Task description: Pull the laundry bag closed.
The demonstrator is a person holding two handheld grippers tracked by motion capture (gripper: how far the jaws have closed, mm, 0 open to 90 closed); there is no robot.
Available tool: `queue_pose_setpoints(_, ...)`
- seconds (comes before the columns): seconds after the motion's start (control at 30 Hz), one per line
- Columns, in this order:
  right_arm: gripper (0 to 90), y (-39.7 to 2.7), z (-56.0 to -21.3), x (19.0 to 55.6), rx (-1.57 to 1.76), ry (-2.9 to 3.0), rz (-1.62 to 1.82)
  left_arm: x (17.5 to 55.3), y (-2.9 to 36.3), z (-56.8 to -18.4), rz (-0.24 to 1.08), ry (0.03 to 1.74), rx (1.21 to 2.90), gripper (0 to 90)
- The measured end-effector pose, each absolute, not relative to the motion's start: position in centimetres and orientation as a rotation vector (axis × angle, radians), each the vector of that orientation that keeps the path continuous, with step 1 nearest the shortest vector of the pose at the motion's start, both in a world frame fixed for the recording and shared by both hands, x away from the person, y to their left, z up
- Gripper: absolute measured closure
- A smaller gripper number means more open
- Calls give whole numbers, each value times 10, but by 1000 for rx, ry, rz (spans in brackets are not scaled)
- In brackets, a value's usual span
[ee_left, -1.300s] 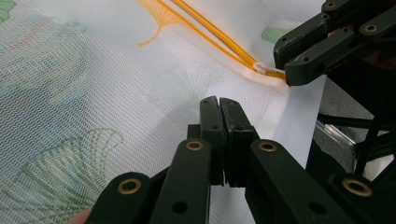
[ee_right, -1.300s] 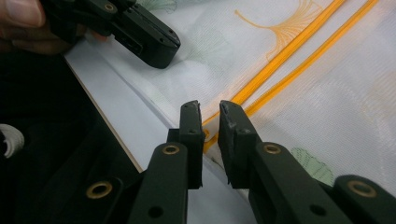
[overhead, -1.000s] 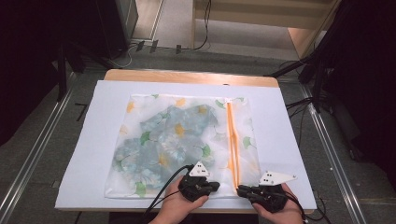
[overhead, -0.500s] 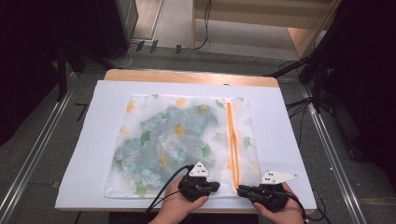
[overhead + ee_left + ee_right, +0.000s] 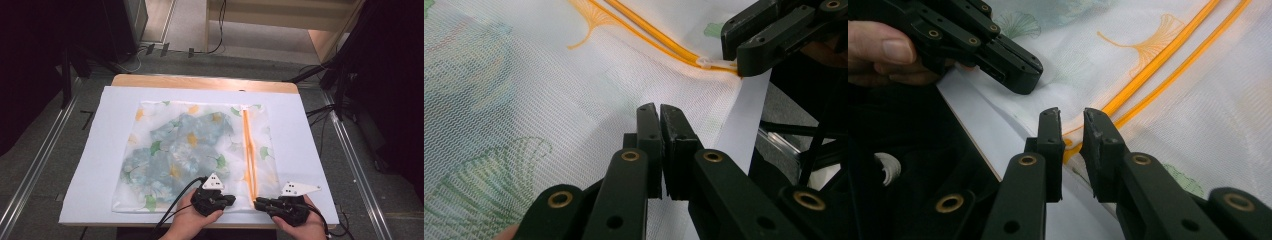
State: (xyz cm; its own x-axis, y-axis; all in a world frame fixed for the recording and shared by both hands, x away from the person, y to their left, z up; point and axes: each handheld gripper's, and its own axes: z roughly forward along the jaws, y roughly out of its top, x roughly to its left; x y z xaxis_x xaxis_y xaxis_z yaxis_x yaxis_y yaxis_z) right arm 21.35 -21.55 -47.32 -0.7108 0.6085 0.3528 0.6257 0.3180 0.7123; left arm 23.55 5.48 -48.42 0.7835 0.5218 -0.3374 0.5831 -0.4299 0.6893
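Note:
A white mesh bag with leaf prints lies flat on a white sheet, with a blue floral garment inside. Its orange zipper runs toward the near edge. My left gripper rests at the bag's near edge, left of the zipper, jaws shut; I cannot tell whether mesh is pinched. My right gripper sits at the zipper's near end, by the white zipper pull. Its jaws have just been opening and stand slightly apart, with the orange zipper end in the gap, unpressed.
The sheet covers a wooden table whose near edge lies right under both hands. Metal rails run along both sides of the table. Cables trail on the floor at the right and back.

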Motion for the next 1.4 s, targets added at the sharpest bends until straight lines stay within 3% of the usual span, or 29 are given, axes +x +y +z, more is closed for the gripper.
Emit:
queue_pose_setpoints(0.2, 770, -220, -473, 215, -1207, -2531, -1386, 235, 55, -484, -93, 816, 2116, 884)
queue_pose_setpoints(0.3, 816, -226, -472, 215, -1269, -2532, -1384, 236, 55, -484, -94, 816, 2117, 885)
queue_pose_setpoints(0.43, 763, -224, -473, 215, -1212, -2524, -1400, 236, 55, -484, -94, 814, 2115, 884)
queue_pose_setpoints(0.8, 741, -205, -479, 214, -1358, -2527, -1299, 235, 55, -484, -94, 813, 2115, 881)
queue_pose_setpoints(1.03, 840, -211, -476, 213, -1352, -2553, -1299, 235, 55, -485, -94, 810, 2114, 879)
queue_pose_setpoints(1.13, 840, -218, -477, 215, -1397, -2564, -1282, 235, 55, -485, -94, 812, 2114, 877)
queue_pose_setpoints(1.4, 668, -210, -474, 212, -1384, -2501, -1346, 235, 55, -485, -95, 811, 2114, 876)
